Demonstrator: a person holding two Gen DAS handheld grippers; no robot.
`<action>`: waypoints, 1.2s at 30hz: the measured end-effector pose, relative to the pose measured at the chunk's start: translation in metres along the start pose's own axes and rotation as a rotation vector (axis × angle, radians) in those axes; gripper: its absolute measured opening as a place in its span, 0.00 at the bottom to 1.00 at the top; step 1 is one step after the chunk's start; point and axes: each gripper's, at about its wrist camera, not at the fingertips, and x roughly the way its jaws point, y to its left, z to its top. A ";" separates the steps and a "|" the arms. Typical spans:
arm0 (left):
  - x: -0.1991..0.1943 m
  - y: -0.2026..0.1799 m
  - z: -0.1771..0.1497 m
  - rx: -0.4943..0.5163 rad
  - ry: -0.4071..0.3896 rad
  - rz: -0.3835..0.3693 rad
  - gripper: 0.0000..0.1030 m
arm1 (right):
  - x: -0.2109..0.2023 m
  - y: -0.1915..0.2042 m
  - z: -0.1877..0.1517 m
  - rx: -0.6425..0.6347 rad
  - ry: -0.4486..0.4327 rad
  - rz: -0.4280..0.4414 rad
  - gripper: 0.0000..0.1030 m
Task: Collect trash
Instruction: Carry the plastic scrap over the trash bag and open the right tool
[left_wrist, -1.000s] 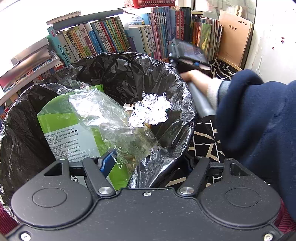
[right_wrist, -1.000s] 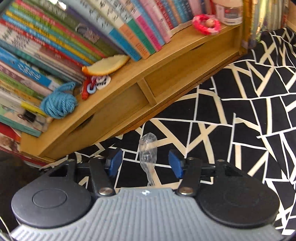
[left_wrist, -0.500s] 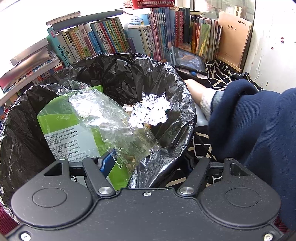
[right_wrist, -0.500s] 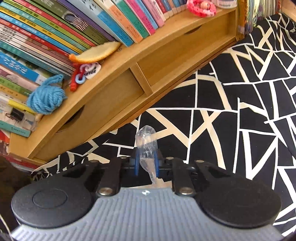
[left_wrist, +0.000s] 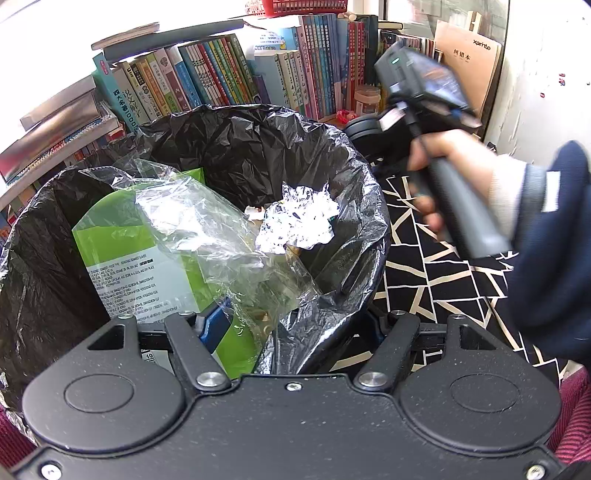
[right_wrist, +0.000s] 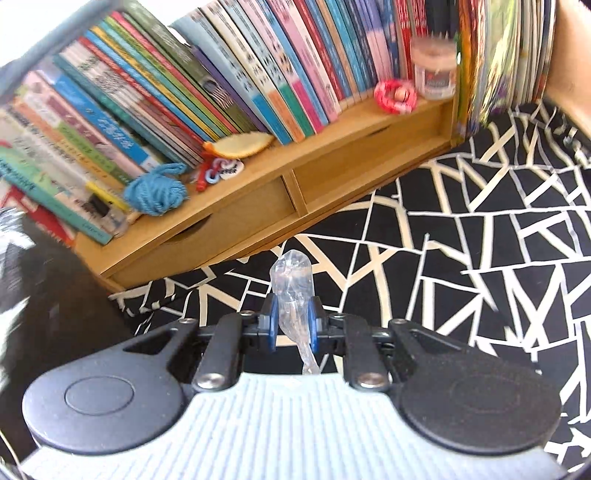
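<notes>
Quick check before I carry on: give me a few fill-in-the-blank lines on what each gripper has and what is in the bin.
1. The right gripper is shut on a twisted piece of clear ____ wrap.
2. The bin's liner is ____ in colour.
3. The crumpled silver foil lies ____ the bin.
4. The ball of yarn on the wooden shelf is ____.

Missing words: plastic; black; inside; blue

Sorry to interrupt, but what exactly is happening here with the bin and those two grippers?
A person is collecting trash with two handheld grippers. The right gripper is shut on a twisted clear plastic wrapper above the black-and-white patterned cloth. The left gripper grips the rim of the black bin liner, keeping the bin ready. Inside lie a green box, clear film and crumpled foil.
</notes>
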 end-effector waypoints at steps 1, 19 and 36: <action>0.000 0.000 0.000 0.000 0.000 0.000 0.66 | -0.007 -0.001 0.000 -0.010 -0.007 -0.001 0.20; 0.000 -0.001 0.000 0.001 -0.006 0.015 0.66 | -0.121 -0.007 -0.017 0.019 -0.290 0.218 0.20; 0.000 -0.001 0.000 0.007 -0.007 0.011 0.66 | -0.157 0.044 -0.035 -0.161 -0.353 0.587 0.24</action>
